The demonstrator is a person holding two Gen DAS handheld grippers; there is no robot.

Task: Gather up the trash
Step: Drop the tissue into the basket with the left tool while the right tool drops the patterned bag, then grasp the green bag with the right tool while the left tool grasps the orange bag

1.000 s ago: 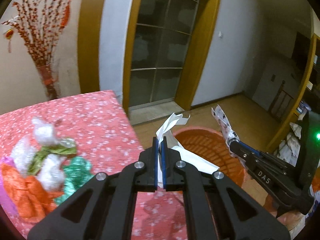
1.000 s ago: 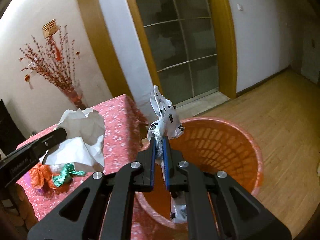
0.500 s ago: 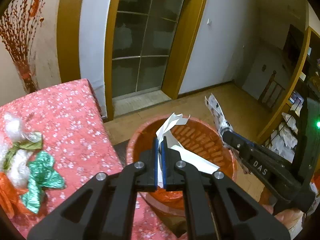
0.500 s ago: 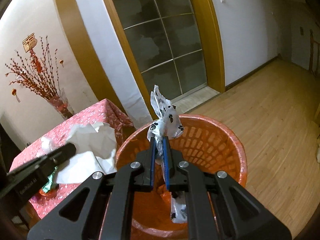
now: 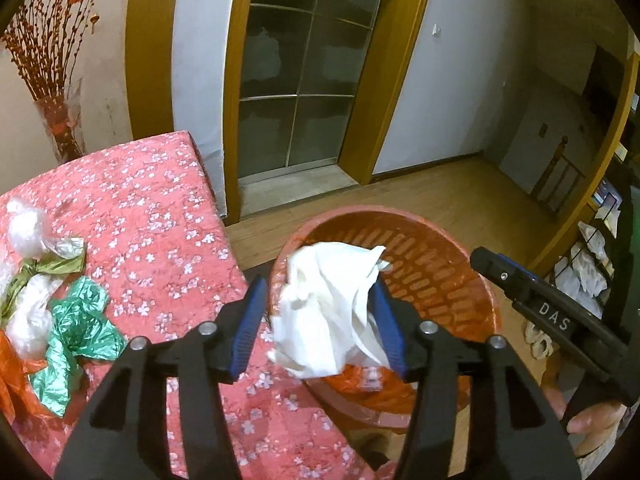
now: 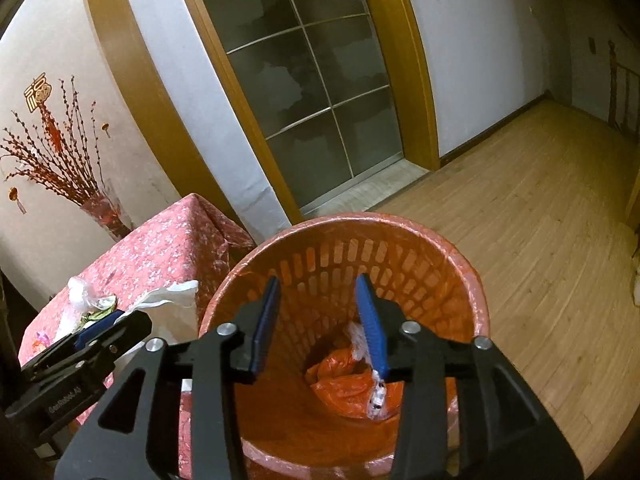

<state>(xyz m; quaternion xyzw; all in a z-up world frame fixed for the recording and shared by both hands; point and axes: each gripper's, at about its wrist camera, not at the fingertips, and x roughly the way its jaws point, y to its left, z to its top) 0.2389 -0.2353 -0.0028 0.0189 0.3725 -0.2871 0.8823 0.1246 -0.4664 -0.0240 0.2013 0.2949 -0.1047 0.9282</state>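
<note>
Left tool [image 5: 316,316]: jaws are standing spread, releasing a crumpled white paper wad [image 5: 328,308]. The wad is sitting loosely between the blue pads [image 5: 248,320], touching the right-hand one, directly over the near rim of the orange basket [image 5: 460,256], so that it should fall inside; judged as mid-drop.

Right tool [image 6: 318,320]: jaws are likewise standing apart and gripping nothing. A thin spotted plastic wrapper [image 6: 374,394] is hanging just below its right pad, inside the basket [image 6: 476,276]; whether it is clinging to the pad cannot be told. The tool is pointing down into the basket mouth, evidently for a clean drop.

The basket is rigid slotted plastic, round and tapering, lined with a glossy orange bag [image 6: 348,384] bunching at the bottom.

Farther left, the bench [image 5: 160,208] is wearing a red floral cloth. Soft crinkled trash is awaiting collection there: a green foil wrapper [image 5: 76,340], clear plastic wads [image 5: 28,228], an orange scrap [image 5: 12,376].
</note>
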